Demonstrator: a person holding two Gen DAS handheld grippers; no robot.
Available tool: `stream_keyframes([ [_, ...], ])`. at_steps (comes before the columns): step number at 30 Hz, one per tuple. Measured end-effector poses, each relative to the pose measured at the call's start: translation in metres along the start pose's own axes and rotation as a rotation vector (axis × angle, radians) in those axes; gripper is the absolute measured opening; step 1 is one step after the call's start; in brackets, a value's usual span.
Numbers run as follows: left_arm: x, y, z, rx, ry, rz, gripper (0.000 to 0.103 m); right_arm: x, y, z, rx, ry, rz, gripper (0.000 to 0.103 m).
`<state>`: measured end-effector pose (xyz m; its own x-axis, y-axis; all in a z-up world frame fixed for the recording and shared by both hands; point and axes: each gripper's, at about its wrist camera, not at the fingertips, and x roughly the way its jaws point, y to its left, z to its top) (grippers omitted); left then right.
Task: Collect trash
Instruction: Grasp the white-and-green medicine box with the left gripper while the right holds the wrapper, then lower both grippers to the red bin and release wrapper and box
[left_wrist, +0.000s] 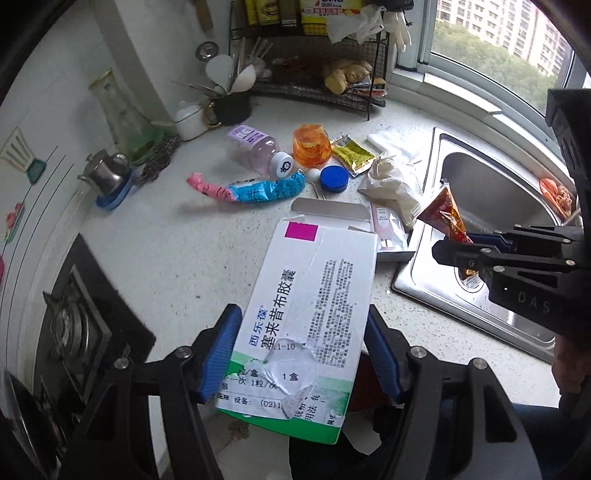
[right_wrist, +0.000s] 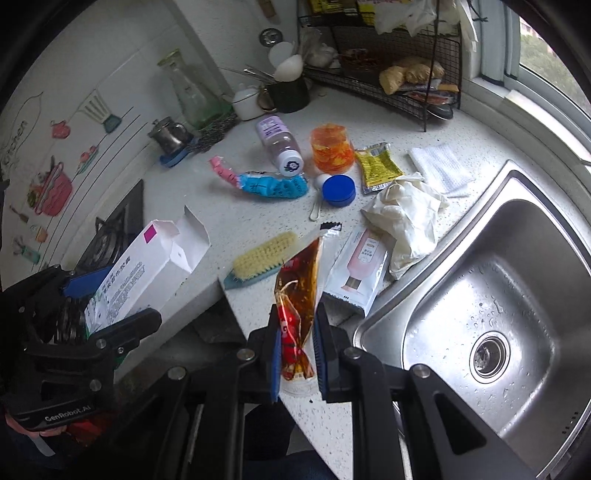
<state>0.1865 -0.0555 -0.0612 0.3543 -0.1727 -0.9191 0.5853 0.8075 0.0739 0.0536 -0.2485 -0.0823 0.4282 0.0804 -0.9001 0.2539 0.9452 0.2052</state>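
Note:
A white and green medicine box (left_wrist: 317, 295) with its end flap open hangs above the counter, and my left gripper (left_wrist: 301, 317) is shut on its sides. The right wrist view shows that box (right_wrist: 147, 266) at the left, tilted, in the left gripper (right_wrist: 110, 299). My right gripper (right_wrist: 297, 314) is shut on a red-brown sauce packet (right_wrist: 299, 288) that stands upright between the blue pads. In the left wrist view the packet (left_wrist: 443, 210) and the right gripper (left_wrist: 454, 247) hang over the sink's edge.
On the speckled counter (right_wrist: 258, 218) lie a pink bottle (right_wrist: 277, 142), an orange jar (right_wrist: 330, 147), a yellow sachet (right_wrist: 376, 166), a blue cap (right_wrist: 339, 190), a blue-pink wrapper (right_wrist: 273, 186), white gloves (right_wrist: 406, 218), a pink-white pouch (right_wrist: 364, 266) and a brush (right_wrist: 264, 258). The steel sink (right_wrist: 517, 295) is at right, the stove (left_wrist: 74, 325) at left.

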Motion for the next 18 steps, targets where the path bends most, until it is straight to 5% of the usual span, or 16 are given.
stream_keyframes([
  [10,-0.076,-0.015,-0.065,-0.152,0.003,0.024,0.064,-0.048,0.023,-0.040,-0.162,0.020,0.065,0.014],
  [18,-0.087,-0.007,-0.119,-0.226,0.047,0.009,0.064,-0.044,0.046,-0.079,-0.193,0.031,0.046,0.014],
])
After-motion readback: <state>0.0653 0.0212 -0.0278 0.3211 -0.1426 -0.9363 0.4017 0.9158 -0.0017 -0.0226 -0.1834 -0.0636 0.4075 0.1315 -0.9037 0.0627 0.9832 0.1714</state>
